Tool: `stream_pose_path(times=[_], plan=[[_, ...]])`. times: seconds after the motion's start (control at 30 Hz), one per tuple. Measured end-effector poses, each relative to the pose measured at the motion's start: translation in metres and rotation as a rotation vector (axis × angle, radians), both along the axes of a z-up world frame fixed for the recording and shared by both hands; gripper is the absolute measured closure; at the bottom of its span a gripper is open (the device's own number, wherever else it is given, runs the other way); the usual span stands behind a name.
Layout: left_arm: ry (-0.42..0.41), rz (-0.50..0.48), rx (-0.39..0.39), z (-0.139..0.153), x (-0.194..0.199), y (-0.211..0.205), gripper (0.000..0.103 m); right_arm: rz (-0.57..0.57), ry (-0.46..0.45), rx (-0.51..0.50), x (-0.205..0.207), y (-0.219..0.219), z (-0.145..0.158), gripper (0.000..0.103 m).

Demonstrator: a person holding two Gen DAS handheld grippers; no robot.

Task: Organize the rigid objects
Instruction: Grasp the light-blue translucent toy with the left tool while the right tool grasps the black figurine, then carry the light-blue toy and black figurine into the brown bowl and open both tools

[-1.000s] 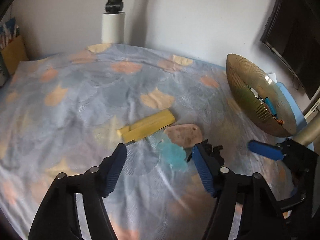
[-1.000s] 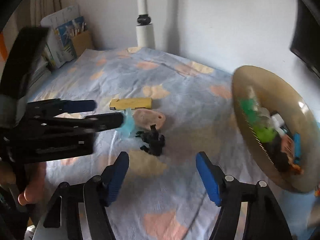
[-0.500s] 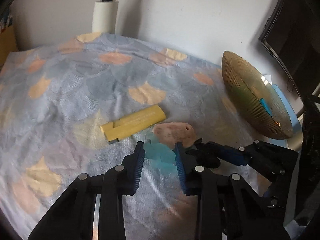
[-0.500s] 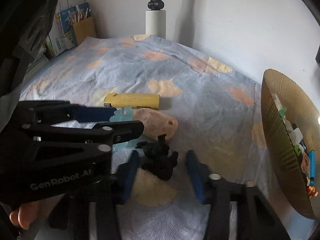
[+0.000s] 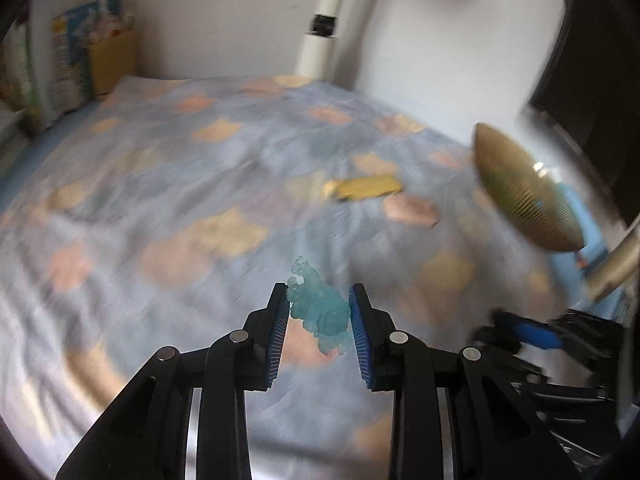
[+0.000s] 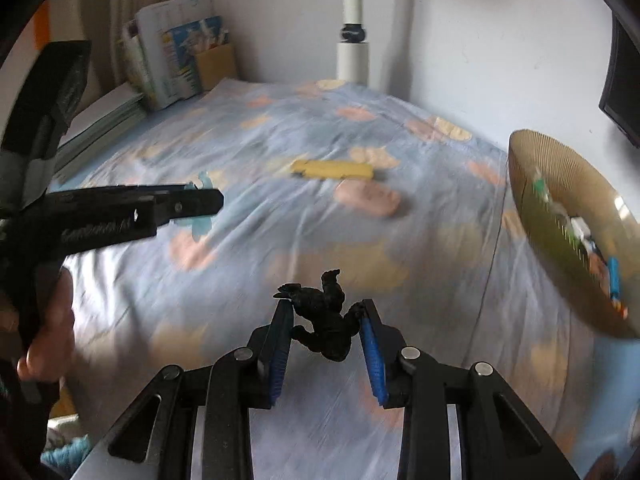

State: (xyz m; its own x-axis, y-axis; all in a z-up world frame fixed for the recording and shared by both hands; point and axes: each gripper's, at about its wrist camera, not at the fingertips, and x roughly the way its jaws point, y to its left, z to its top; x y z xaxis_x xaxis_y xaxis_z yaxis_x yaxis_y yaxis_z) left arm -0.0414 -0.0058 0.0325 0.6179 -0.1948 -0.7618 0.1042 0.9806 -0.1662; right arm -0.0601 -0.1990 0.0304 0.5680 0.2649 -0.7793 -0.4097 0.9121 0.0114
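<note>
My left gripper (image 5: 319,304) is shut on a translucent light-blue figure (image 5: 320,312), held above the patterned cloth. My right gripper (image 6: 325,314) is shut on a small black figure (image 6: 324,316), also lifted off the cloth. In the right wrist view the left gripper (image 6: 200,200) reaches in from the left with the blue figure (image 6: 202,220) in it. A yellow block (image 5: 366,187) (image 6: 332,169) and a pink flat piece (image 5: 410,209) (image 6: 368,198) lie on the cloth further back. A gold ribbed bowl (image 5: 520,192) (image 6: 532,200) at the right holds several small toys.
A floral blue-grey cloth (image 6: 280,140) covers the table. A white pole (image 6: 352,52) stands at the back by the wall. Books and a cardboard holder (image 6: 180,56) sit at the back left. A dark screen (image 5: 592,92) hangs at the right. A hand (image 6: 48,332) holds the left gripper.
Both grippers closed from open onto their figures, the left on the blue one, the right on the black one. Both then lifted and pulled back from the yellow block and pink piece.
</note>
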Motion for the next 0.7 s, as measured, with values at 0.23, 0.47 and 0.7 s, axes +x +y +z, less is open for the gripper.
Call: stream_pose_path(times=[0.23, 0.47, 0.7], plan=[[-0.035, 0.035, 0.067, -0.009, -0.01, 0.004, 0.075, 0.004, 0.024, -0.016, -0.031, 0.005, -0.022, 0.071], [-0.037, 0.014, 0.054, -0.011, -0.012, 0.004, 0.075, -0.008, 0.058, 0.069, -0.033, -0.007, -0.022, 0.061], [0.004, 0.034, -0.079, -0.011, -0.007, 0.021, 0.075, -0.055, 0.078, 0.034, -0.028, 0.008, -0.021, 0.051]])
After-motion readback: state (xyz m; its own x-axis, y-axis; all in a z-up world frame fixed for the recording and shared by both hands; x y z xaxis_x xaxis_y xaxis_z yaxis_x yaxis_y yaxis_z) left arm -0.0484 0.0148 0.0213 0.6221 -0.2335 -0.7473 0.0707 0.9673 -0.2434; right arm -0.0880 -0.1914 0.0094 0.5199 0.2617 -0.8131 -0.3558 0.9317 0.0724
